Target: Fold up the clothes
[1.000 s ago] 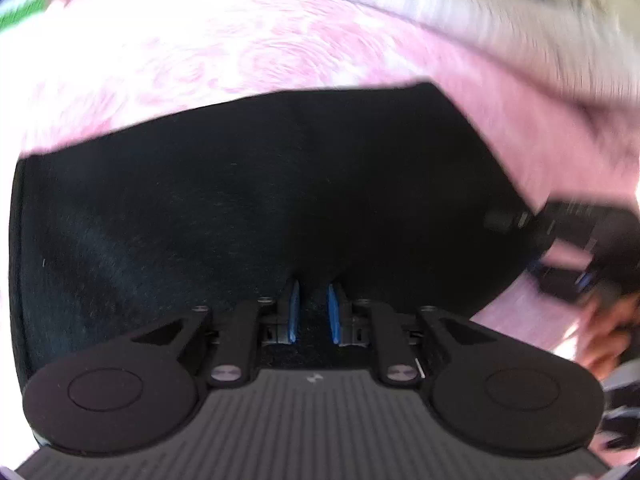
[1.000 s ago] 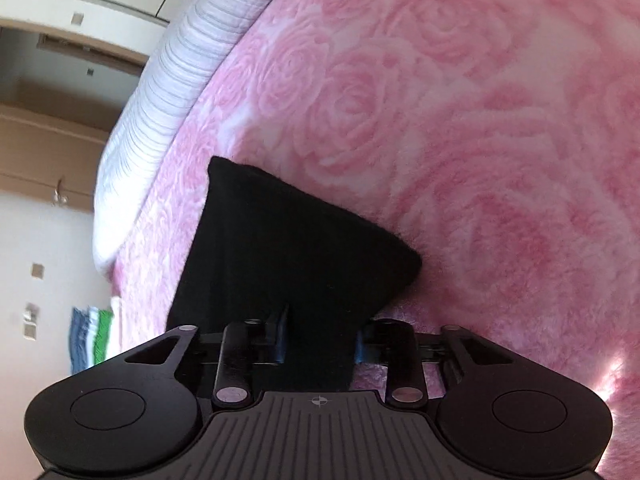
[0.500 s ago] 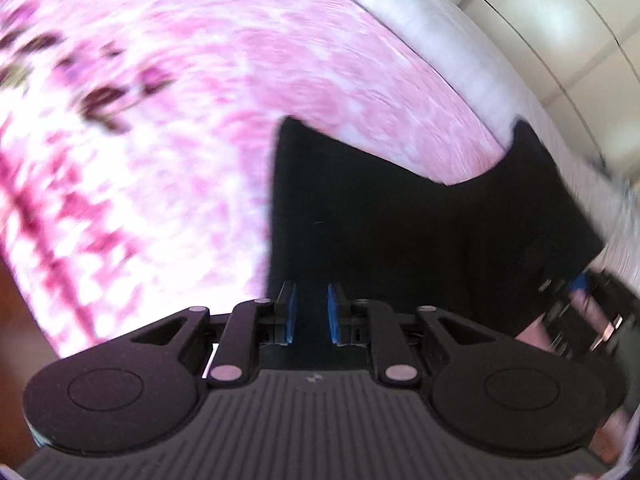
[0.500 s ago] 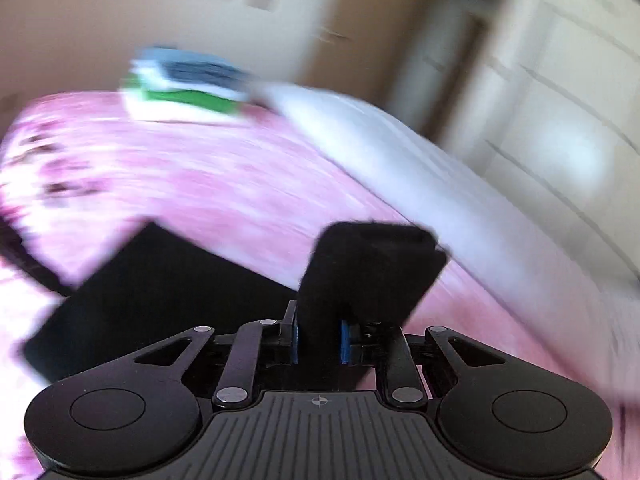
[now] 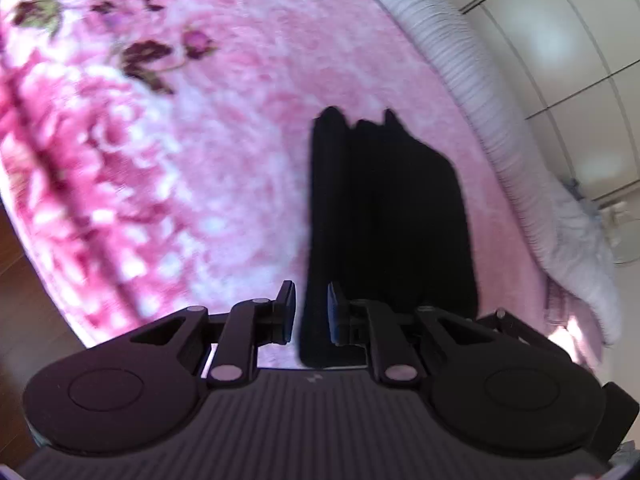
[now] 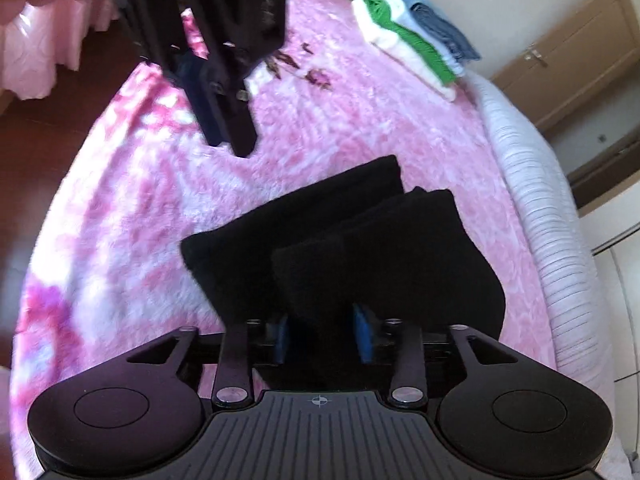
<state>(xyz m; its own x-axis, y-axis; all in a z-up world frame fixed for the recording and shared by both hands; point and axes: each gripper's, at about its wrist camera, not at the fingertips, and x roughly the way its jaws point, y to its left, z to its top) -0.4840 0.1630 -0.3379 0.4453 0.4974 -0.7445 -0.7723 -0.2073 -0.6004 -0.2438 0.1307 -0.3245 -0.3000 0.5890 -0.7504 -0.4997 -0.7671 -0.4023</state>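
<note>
A black garment (image 6: 352,240) of plain, matte, slightly fuzzy fabric lies folded into a compact, roughly rectangular bundle on the pink rose-patterned blanket (image 6: 360,120). Several stacked layers show at its near end, the upper layers overlapping a flatter lower panel that extends toward the blanket's darker floral border. In the left wrist view the same garment (image 5: 384,216) appears as a long narrow block with parallel lengthwise folds, near the blanket's white-striped edge.

Both views are bright with daylight; the pink blanket (image 5: 208,128) smears with motion blur at left; the black garment (image 6: 360,248) reads as featureless dark (no folds resolved); fisheye bending curves every edge.
</note>
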